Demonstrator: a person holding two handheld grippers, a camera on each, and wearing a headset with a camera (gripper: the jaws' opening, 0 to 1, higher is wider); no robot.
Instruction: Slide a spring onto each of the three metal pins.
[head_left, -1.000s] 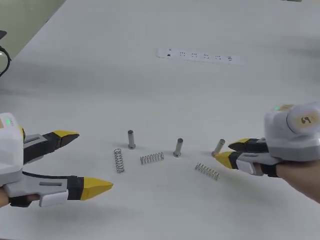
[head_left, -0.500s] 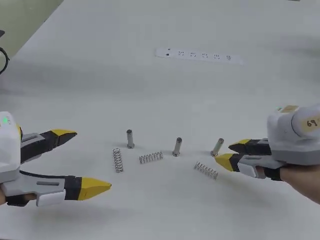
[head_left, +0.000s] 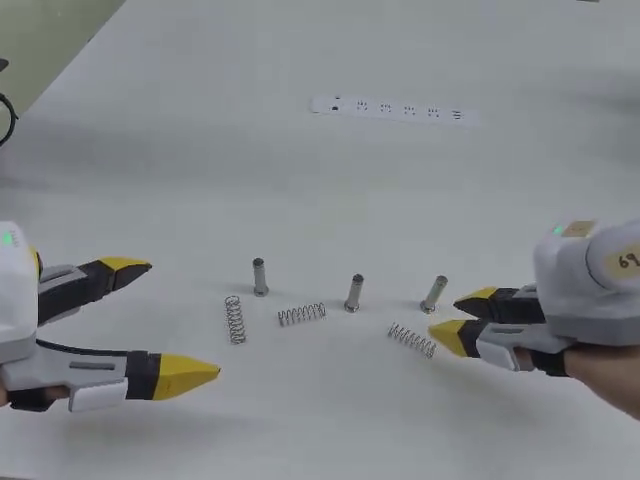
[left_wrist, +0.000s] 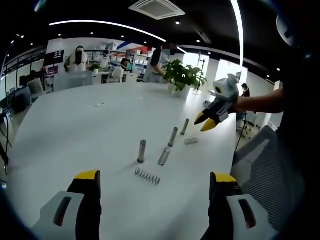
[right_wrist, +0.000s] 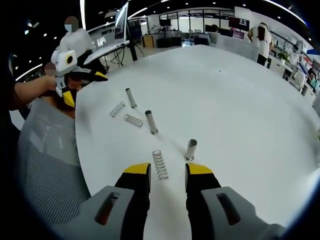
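As the white counter (head_left: 300, 200) carries everything, we log it first. The left claw (head_left: 180, 318) hovers over its near left side, jaws wide apart, gripping nothing. The right claw (head_left: 447, 314) hovers at the near right, jaws only a little apart, also gripping nothing. Its tips point at the right spring (head_left: 412, 341) and sit just beside it; in the right gripper view that spring lies directly ahead of the gap.

A white power strip (head_left: 395, 110) lies at the far side, well apart from the parts.

Three metal pins stand in a row between the claws, each bare: left pin (head_left: 259, 277), middle pin (head_left: 354, 293), right pin (head_left: 434, 293).

The springs lie flat, on the near side of the row. The left spring (head_left: 235, 320) is near the left pin. The middle spring (head_left: 302, 315) is between the left and middle pins.
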